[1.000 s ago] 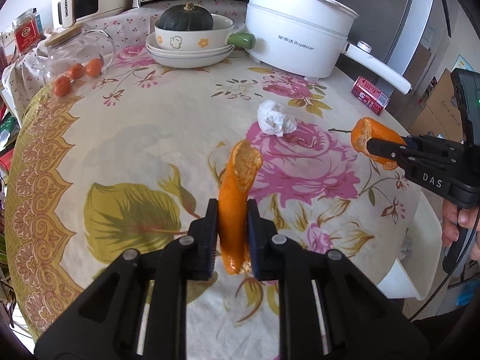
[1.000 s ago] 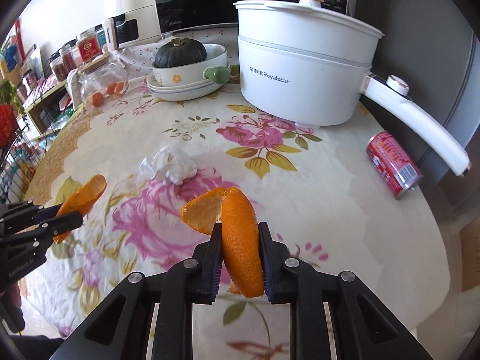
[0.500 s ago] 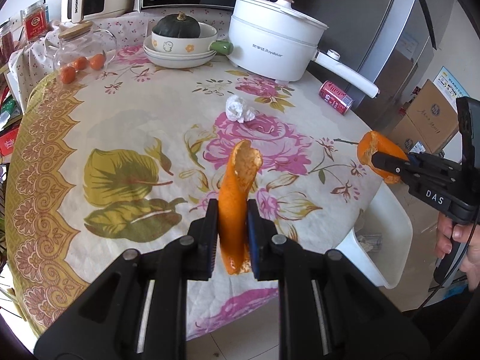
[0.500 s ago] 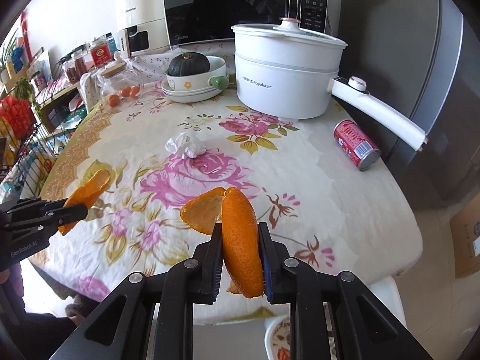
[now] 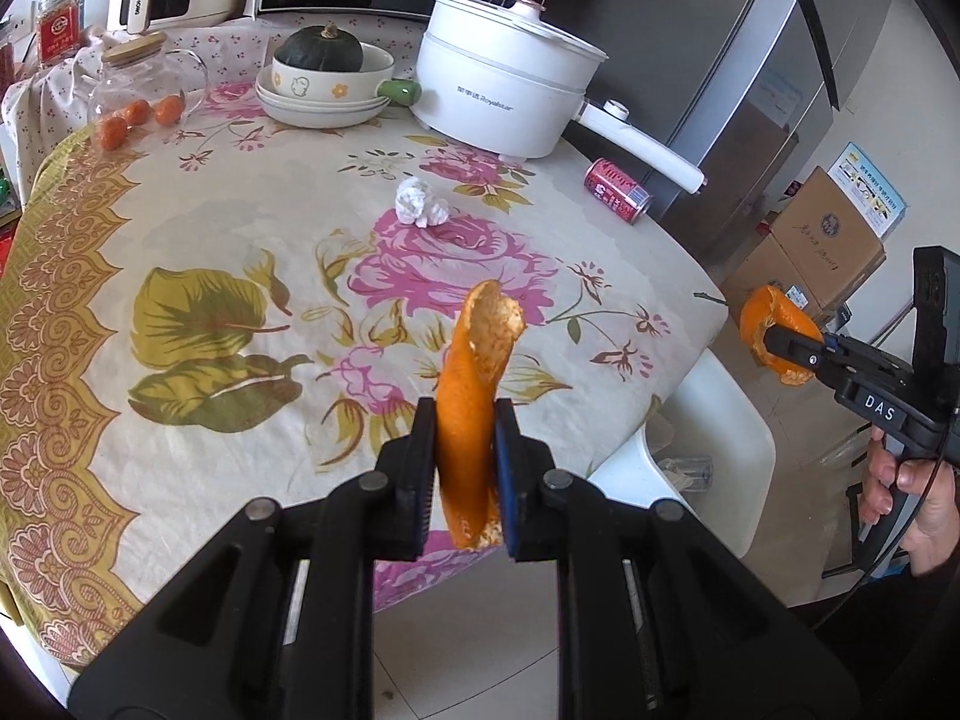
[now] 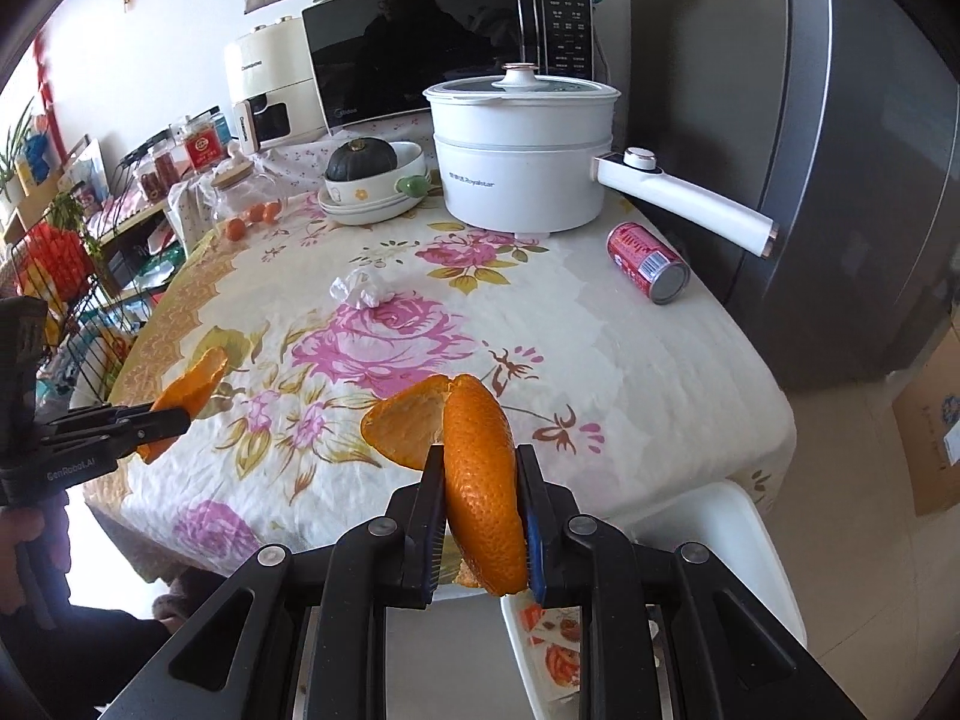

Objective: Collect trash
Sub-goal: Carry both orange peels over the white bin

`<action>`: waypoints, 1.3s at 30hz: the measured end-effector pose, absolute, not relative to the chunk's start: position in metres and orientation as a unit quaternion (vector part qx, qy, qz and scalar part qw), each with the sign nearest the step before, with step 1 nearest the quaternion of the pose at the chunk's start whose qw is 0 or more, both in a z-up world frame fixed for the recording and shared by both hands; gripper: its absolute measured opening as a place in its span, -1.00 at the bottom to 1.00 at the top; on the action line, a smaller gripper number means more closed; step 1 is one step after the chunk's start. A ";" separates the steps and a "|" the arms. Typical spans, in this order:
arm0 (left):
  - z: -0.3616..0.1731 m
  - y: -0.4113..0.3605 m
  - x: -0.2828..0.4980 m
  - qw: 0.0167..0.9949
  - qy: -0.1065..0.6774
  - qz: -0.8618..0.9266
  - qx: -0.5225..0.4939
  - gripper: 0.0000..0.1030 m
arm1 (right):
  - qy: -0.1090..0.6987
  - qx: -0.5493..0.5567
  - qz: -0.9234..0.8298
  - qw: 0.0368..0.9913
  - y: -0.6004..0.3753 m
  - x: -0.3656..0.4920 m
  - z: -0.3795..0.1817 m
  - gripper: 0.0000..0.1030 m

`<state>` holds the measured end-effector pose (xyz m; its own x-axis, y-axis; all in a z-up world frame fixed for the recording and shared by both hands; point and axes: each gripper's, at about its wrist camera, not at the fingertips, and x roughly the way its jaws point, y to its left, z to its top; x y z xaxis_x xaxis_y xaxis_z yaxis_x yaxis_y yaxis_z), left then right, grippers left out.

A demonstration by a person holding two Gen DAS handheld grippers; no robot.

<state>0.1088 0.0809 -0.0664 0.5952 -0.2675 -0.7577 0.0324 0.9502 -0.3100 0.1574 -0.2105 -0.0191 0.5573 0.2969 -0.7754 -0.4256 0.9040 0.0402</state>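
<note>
My left gripper [image 5: 462, 468] is shut on a long strip of orange peel [image 5: 474, 384], held above the near edge of the flowered table [image 5: 210, 228]. My right gripper [image 6: 480, 516] is shut on a wider curled orange peel [image 6: 480, 468], out past the table's corner above a white bin [image 6: 720, 540]. Each gripper shows in the other's view: the right one [image 5: 780, 339] at the right with its peel [image 5: 762, 318], the left one [image 6: 174, 417] at the left with its peel [image 6: 192, 384]. A crumpled white tissue [image 5: 420, 204] and a red can [image 5: 618, 198] lie on the table.
A white electric pot [image 5: 504, 96] with a long handle, stacked bowls holding a green squash [image 5: 324, 48] and a glass jar with small oranges [image 5: 144, 96] stand at the back. A fridge [image 6: 870, 150] and cardboard boxes [image 5: 822, 252] are to the right. A hand [image 5: 912, 498] grips the right tool.
Both grippers have drawn back from the table and risen, each still holding its peel. The right one has moved out over the white bin beside the table.
</note>
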 end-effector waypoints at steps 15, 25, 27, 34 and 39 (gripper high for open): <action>-0.071 0.039 0.109 0.872 0.452 -0.142 -0.122 -0.63 | 0.442 -0.080 0.168 0.878 -0.277 0.136 -0.031 -0.57; -0.076 0.013 0.111 0.866 0.458 -0.163 -0.119 -0.63 | 0.459 -0.074 0.136 0.875 -0.323 0.128 -0.043 -0.57; -0.077 0.007 0.111 0.864 0.460 -0.168 -0.114 -0.63 | 0.461 -0.075 0.132 0.874 -0.329 0.126 -0.046 -0.57; -0.082 -0.012 0.115 0.857 0.469 -0.182 -0.107 -0.63 | 0.476 -0.070 0.114 0.869 -0.353 0.122 -0.059 -0.57; -0.087 -0.031 0.117 0.850 0.477 -0.199 -0.102 -0.63 | 0.493 -0.075 0.103 0.860 -0.363 0.121 -0.072 -0.57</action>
